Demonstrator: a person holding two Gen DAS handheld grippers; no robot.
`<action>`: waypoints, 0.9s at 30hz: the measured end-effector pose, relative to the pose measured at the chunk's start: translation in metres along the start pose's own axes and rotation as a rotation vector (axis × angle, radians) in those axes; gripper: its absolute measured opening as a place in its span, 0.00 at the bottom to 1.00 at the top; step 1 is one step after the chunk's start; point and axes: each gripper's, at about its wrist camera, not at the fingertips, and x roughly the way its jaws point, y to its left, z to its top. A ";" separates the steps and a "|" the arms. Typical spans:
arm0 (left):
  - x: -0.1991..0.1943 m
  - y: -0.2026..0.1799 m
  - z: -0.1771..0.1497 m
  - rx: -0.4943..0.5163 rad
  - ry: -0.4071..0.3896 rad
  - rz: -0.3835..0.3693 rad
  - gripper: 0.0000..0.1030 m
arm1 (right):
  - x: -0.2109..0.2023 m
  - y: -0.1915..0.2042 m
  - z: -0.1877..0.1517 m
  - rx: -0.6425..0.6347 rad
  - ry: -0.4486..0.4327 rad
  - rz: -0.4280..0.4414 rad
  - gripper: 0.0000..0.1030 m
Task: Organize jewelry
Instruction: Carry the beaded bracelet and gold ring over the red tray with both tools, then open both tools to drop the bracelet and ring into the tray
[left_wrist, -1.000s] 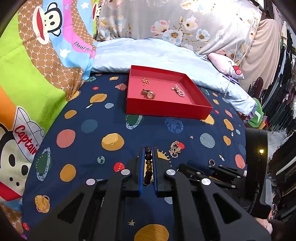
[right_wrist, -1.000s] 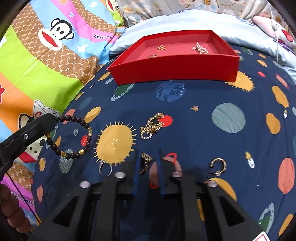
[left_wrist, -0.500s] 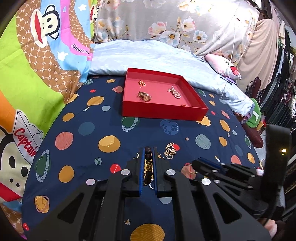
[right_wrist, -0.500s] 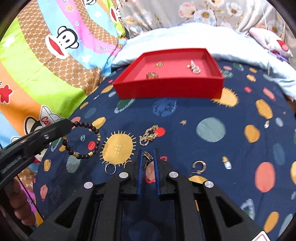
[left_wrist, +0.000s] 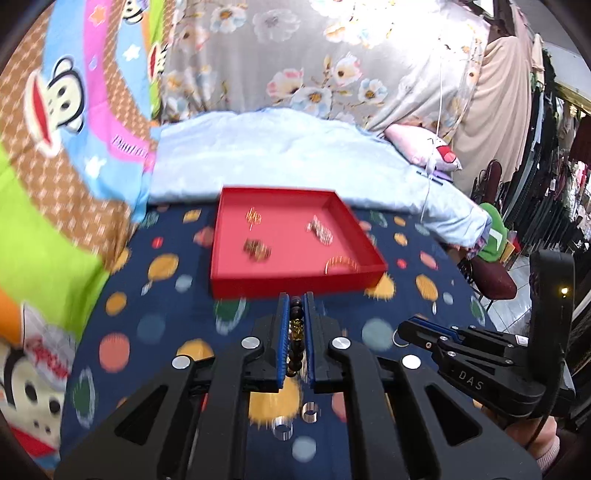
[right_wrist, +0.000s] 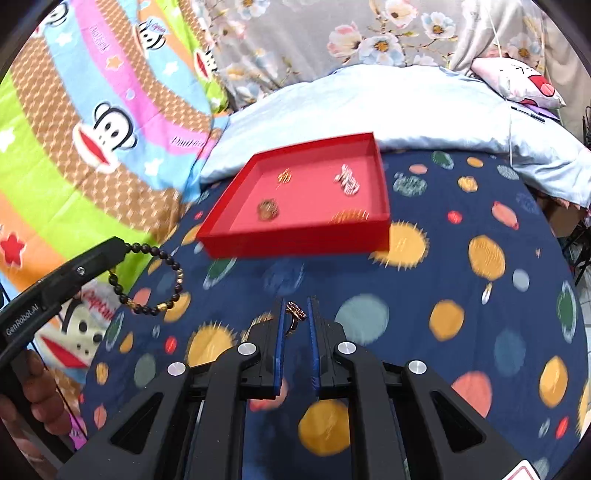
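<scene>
Fingers (left_wrist: 280, 332) pinching bracelet (left_wrist: 296, 332), red tray (left_wrist: 295, 282) holding jewelry (left_wrist: 256, 249)

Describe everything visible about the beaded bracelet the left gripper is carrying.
The beaded bracelet is a loop of small round dark beads, glossy, with a few gold-coloured beads spaced among them. The left gripper is shut on one stretch of it; in the left wrist view dark and gold beads sit pinched between the blue pads. The rest hangs free as an open ring in the air above the planet-print bedspread, short of the red tray. Nothing else touches it.
</scene>
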 end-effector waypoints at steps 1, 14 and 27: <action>0.006 0.000 0.010 0.004 -0.006 -0.002 0.07 | 0.003 -0.004 0.008 0.006 -0.003 0.002 0.10; 0.088 0.005 0.088 0.011 -0.020 0.029 0.07 | 0.065 -0.030 0.109 0.056 -0.054 -0.010 0.10; 0.152 0.019 0.087 0.009 0.070 0.102 0.07 | 0.132 -0.023 0.125 -0.003 0.008 -0.061 0.10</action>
